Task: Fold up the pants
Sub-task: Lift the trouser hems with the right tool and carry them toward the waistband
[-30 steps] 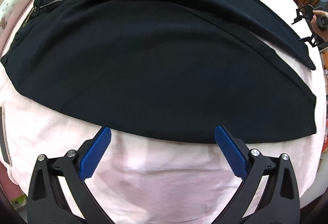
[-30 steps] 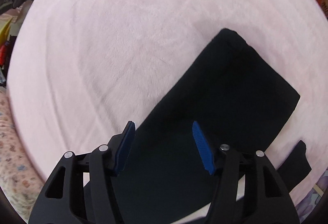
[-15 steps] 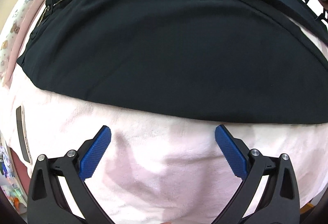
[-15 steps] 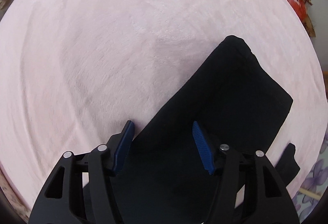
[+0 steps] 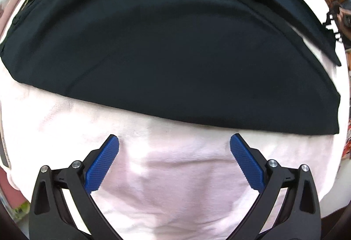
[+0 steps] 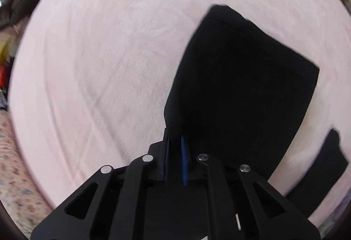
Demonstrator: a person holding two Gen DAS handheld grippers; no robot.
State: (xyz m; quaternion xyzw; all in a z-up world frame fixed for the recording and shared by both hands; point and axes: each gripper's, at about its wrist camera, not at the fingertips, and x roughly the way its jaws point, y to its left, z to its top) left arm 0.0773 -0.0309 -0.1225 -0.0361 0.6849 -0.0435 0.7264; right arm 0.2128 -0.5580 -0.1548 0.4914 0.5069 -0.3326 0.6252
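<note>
Right gripper [image 6: 175, 147] is clamped on the black pants [image 6: 241, 86] leg edge; left gripper [image 5: 174, 147] hovers wide open over the pink blanket [image 5: 175, 185].

A pale pink fleece blanket [image 6: 105, 60] covers the bed, a floral-print sheet [image 6: 15, 176] showing at its lower-left edge.

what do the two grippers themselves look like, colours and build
Both match. The left gripper has black angular linkage arms with triangular cutouts, round silver pivot pins, and fingers faced with bright blue ribbed pads. The right gripper shows the same black frame, silver pins and blue pads. No cables, sleeves or markings are visible.
</note>
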